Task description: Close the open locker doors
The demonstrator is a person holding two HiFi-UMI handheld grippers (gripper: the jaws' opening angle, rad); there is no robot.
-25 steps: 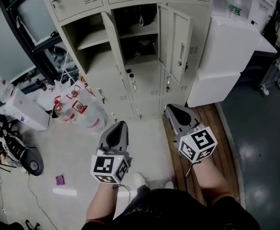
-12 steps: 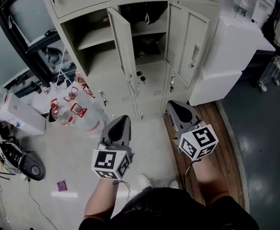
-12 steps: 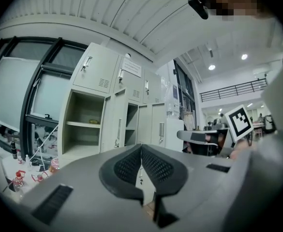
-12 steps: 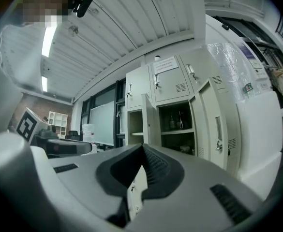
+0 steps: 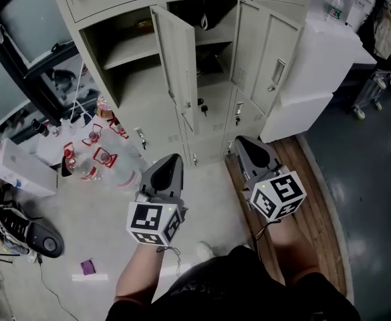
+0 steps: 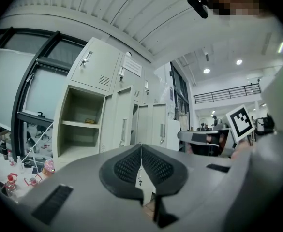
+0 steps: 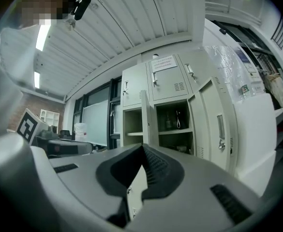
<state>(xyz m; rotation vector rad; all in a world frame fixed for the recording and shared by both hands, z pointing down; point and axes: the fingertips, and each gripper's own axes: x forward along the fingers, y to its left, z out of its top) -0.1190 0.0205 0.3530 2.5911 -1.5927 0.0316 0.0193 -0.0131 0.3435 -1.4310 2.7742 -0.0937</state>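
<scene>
A beige bank of lockers [image 5: 148,122] stands ahead of me with two doors swung open. The left open door [image 5: 176,59] juts out edge-on between two bare compartments; the right open door [image 5: 274,55] hangs out by the white block. My left gripper [image 5: 170,160] is shut and empty, held level a short way in front of the lockers. My right gripper [image 5: 243,142] is shut and empty too, pointing at the lower lockers under the right open door [image 7: 218,129]. In the left gripper view the left open door [image 6: 121,127] shows beyond the shut left gripper [image 6: 141,146].
White blocks [image 5: 315,65] stand against the lockers' right side. Water bottles [image 5: 88,162] and clutter crowd the floor at left, with a dark base [image 5: 45,239] and cables. A wooden platform [image 5: 315,206] runs under my right arm. A wheeled cart [image 5: 375,92] stands at far right.
Both grippers and my view have moved nearer the lockers; the open doors sit larger and lower in the picture. Both pairs of jaws stay shut.
</scene>
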